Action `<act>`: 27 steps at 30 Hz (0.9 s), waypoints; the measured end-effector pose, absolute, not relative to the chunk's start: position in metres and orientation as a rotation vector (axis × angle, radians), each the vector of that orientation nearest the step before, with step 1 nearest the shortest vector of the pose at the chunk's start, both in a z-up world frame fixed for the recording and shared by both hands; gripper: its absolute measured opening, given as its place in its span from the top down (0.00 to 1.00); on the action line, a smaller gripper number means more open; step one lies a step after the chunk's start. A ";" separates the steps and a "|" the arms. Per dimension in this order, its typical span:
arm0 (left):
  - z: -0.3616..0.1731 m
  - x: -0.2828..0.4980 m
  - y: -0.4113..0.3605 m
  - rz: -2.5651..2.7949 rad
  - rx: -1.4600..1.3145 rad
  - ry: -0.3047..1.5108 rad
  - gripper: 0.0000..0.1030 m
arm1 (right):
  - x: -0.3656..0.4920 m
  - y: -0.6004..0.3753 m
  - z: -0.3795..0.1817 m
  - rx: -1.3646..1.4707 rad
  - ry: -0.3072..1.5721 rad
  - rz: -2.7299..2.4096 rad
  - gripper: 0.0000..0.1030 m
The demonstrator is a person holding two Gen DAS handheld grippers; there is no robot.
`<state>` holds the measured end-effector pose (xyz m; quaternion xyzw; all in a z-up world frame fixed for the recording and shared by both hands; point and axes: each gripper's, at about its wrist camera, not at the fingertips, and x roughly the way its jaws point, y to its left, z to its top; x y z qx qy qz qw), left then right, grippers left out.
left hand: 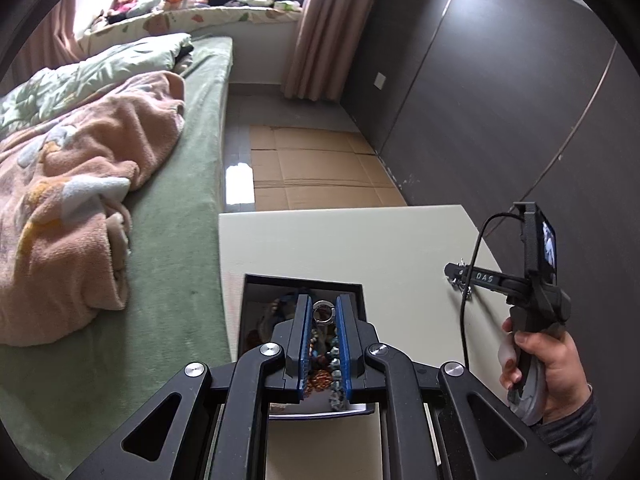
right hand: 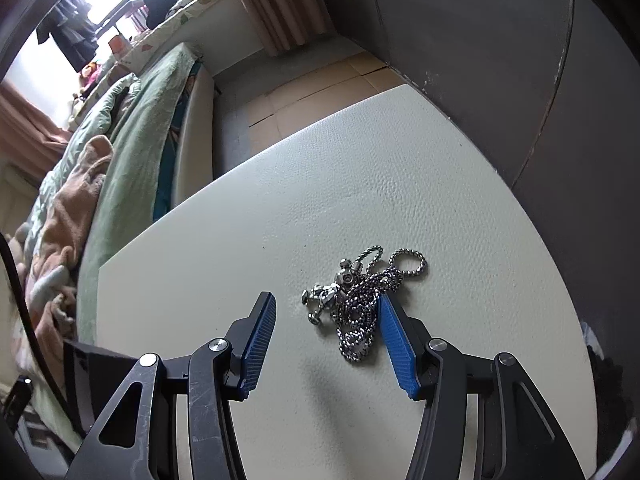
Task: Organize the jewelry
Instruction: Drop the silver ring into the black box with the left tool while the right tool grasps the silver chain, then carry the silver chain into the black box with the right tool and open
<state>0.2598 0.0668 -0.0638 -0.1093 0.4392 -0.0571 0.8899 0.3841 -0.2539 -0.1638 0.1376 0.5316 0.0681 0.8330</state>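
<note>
Progress: partly done, by my judgement. Dark open-topped square jewelry box (left hand: 256, 304) already holds beaded strands, brown and grey-blue; one loose piece lies outside it.
Remaining: silver ball-chain necklace with a faceted metal pendant (right hand: 354, 298) sits heaped on the bench, well apart from the box. It looks to be the last item on the surface, though the near edge is hidden.
Room: bedroom; green-sheeted bed (left hand: 176, 240) with a rumpled peach fleece blanket (left hand: 80, 200) runs along the bench's left side. Dark grey wall panels (left hand: 500, 100) on the right, flattened brown cardboard (left hand: 320, 172) on the floor beyond, pink curtain (left hand: 320, 28) by a cluttered window ledge.
Surface: pale cream bench with a pebbled leather-like texture (right hand: 280, 208), otherwise bare where visible.
Left gripper (left hand: 323, 312): poised over the box, jaws narrow, pinching a small silver ring (left hand: 322, 312) at their tips; not yet let go.
Right gripper (right hand: 328, 316): low over the bench, jaws wide, straddling the necklace; the right pad (right hand: 394, 340) touches the chain, the left stands apart. Nothing gripped.
</note>
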 end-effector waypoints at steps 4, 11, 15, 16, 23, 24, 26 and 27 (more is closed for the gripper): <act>-0.063 0.258 0.081 -0.100 -0.251 0.905 0.88 | 0.389 -0.236 -0.163 0.110 1.120 0.093 0.72; -0.062 0.252 0.093 -0.089 -0.282 0.903 0.88 | 0.377 -0.219 -0.131 0.037 1.087 0.234 0.88; -0.062 0.250 0.095 -0.097 -0.293 0.905 0.88 | 0.364 -0.211 -0.101 0.041 1.039 0.297 0.88; -0.062 0.250 0.095 -0.098 -0.298 0.907 0.88 | 0.359 -0.208 -0.091 0.038 1.021 0.313 0.88; -0.064 0.254 0.093 -0.136 -0.362 0.939 0.87 | 0.333 -0.183 -0.020 -0.034 0.877 0.353 0.88; -0.065 0.256 0.093 -0.140 -0.367 0.956 0.87 | 0.332 -0.178 -0.009 -0.038 0.857 0.362 0.88; -0.068 0.257 0.094 -0.139 -0.376 0.981 0.78 | 0.324 -0.168 0.013 -0.046 0.813 0.383 0.88; -0.068 0.257 0.096 -0.135 -0.385 0.990 0.71 | 0.319 -0.164 0.024 -0.051 0.791 0.395 0.88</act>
